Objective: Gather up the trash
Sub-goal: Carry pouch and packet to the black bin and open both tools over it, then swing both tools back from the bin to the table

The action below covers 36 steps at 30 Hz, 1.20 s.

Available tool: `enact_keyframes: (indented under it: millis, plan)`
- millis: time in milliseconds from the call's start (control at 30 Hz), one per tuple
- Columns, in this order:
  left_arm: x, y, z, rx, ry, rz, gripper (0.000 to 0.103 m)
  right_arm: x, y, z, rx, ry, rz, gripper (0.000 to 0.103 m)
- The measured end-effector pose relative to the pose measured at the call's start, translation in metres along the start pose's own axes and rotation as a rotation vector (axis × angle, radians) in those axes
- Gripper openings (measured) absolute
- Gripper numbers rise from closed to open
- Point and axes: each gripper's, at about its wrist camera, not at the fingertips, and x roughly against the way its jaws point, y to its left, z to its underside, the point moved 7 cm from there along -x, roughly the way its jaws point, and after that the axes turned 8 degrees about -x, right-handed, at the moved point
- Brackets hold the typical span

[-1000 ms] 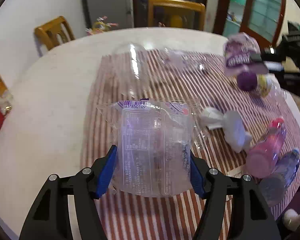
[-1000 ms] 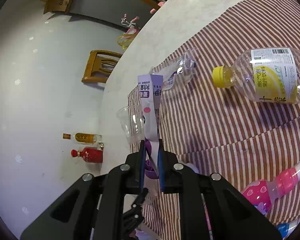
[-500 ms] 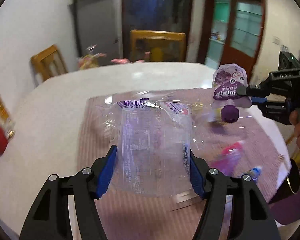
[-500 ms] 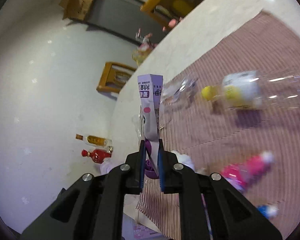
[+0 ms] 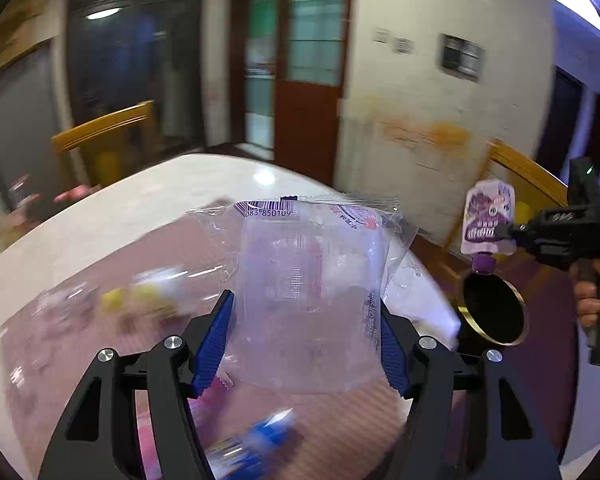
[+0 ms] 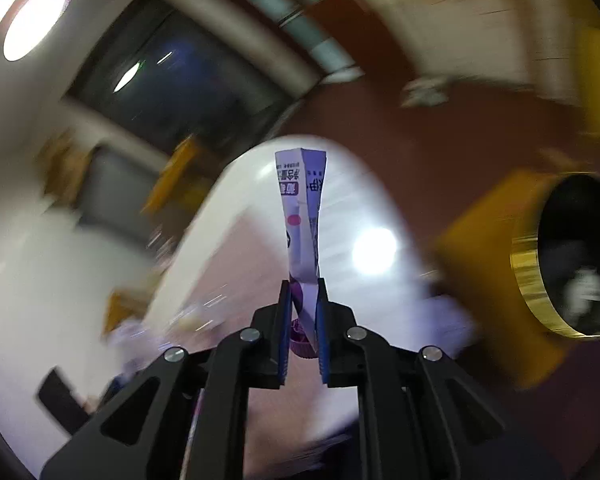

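A round white counter is filling the lower half of the left wrist view, a pink-and-white striped cloth covering its near side, where bottles are lying as blurred streaks of yellow, pink and blue. Wooden chairs are standing at the counter's far edge, before a dark glass doorway and a red-brown door in a stained pale wall.

The left tool is angling downward over the cloth, its blue pads pressing the sides of a clear plastic wrapper standing upright between them.

Off the counter's right edge, a hand is gripping the right tool, whose jaws are pinching nearly together on a purple drink pouch, cap hanging down. The pouch is hovering just above the dark mouth of a gold-rimmed bin beside the counter.
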Motion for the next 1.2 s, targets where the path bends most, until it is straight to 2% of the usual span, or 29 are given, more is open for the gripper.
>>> enact_keyframes:
  millis: [133,267,333,400,433,467,500,533,700,933,1000,1167,1200]
  plan:
    - [-0.036,-0.066,-0.024,-0.07,0.01,0.107,0.064,0.026,-0.112,-0.034,-0.14,-0.123,0.185,0.012]
    - [-0.069,-0.12,-0.038,-0.12,0.032,0.176,0.064,0.027,-0.2,-0.041,-0.248,-0.135,0.283,0.012]
    - [-0.082,-0.14,-0.042,-0.146,0.053,0.203,0.064,0.019,-0.231,-0.041,-0.276,-0.126,0.328,0.012]
    - [-0.089,-0.159,-0.04,-0.177,0.066,0.215,0.064,0.01,-0.245,-0.042,-0.291,-0.117,0.351,0.013]
    - [-0.096,-0.172,-0.043,-0.199,0.075,0.227,0.064,0.003,-0.258,-0.042,-0.297,-0.106,0.375,0.02]
    - [-0.098,-0.177,-0.043,-0.212,0.081,0.235,0.064,0.001,-0.27,-0.04,-0.299,-0.083,0.401,0.032]
    - [-0.104,-0.187,-0.045,-0.229,0.086,0.243,0.064,-0.006,-0.281,-0.038,-0.314,-0.053,0.432,0.065]
    - [-0.112,-0.195,-0.048,-0.243,0.091,0.252,0.064,-0.01,-0.291,-0.035,-0.345,-0.04,0.452,0.074]
    - [-0.142,-0.25,-0.051,-0.32,0.115,0.335,0.064,0.007,-0.316,-0.036,-0.405,-0.121,0.488,0.078]
    - [-0.186,-0.348,-0.05,-0.422,0.126,0.464,0.064,0.073,-0.337,-0.046,-0.458,-0.296,0.5,0.078]
    - [-0.201,-0.369,-0.046,-0.43,0.141,0.475,0.064,0.087,-0.346,-0.045,-0.479,-0.334,0.494,0.078]
    - [-0.259,-0.418,-0.017,-0.424,0.258,0.464,0.067,0.113,-0.363,-0.043,-0.519,-0.388,0.479,0.078]
    - [-0.269,-0.425,-0.012,-0.422,0.282,0.455,0.073,0.116,-0.365,-0.042,-0.525,-0.394,0.471,0.078]
